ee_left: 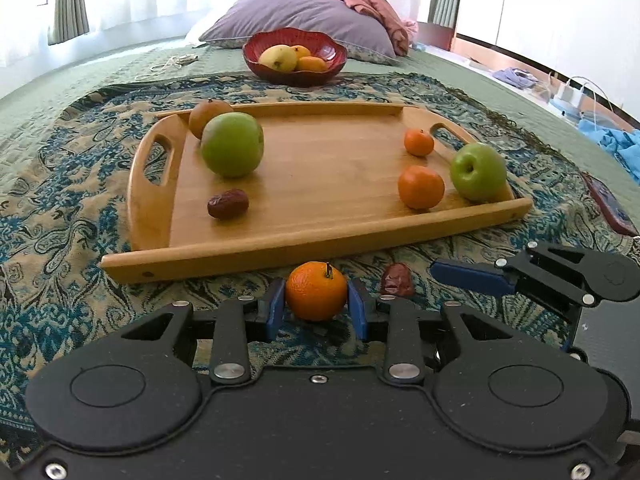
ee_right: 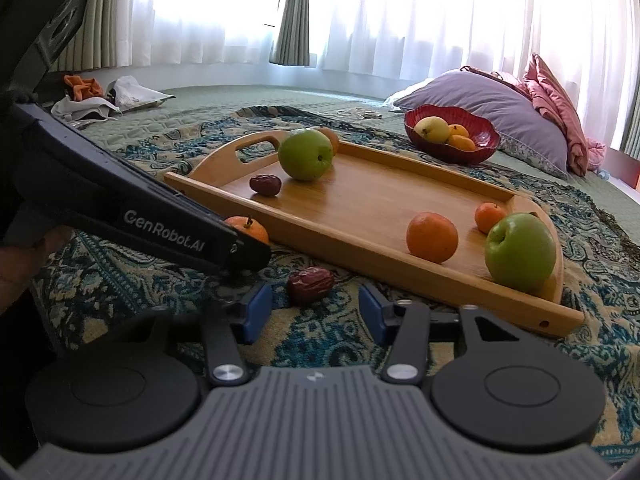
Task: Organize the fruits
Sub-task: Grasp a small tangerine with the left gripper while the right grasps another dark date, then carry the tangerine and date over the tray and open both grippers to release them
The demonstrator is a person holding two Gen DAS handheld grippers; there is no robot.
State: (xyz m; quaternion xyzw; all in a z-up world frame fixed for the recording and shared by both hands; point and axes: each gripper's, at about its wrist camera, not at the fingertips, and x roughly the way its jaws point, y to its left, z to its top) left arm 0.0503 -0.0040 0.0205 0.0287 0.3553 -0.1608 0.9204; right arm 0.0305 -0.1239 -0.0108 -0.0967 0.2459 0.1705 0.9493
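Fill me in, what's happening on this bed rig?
A person is sorting fruit with two handheld grippers. The left gripper is closed on a tangerine on the blanket, just short of the wooden tray. The right gripper is open around a red date beside it. Apples, tangerines and another date already sit on the tray.

A home bedroom: quilted bed [ee_left: 120, 64], pillow [ee_left: 296, 12], window curtains [ee_right: 294, 12].

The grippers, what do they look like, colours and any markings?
Both are matte black linkage frames with silver rivets, round pivot housings and blue finger pads. The left gripper carries white "GenRobot.AI" lettering along its side, seen from the right wrist. The right gripper has a ribbed grey body. No cables or sleeves show.
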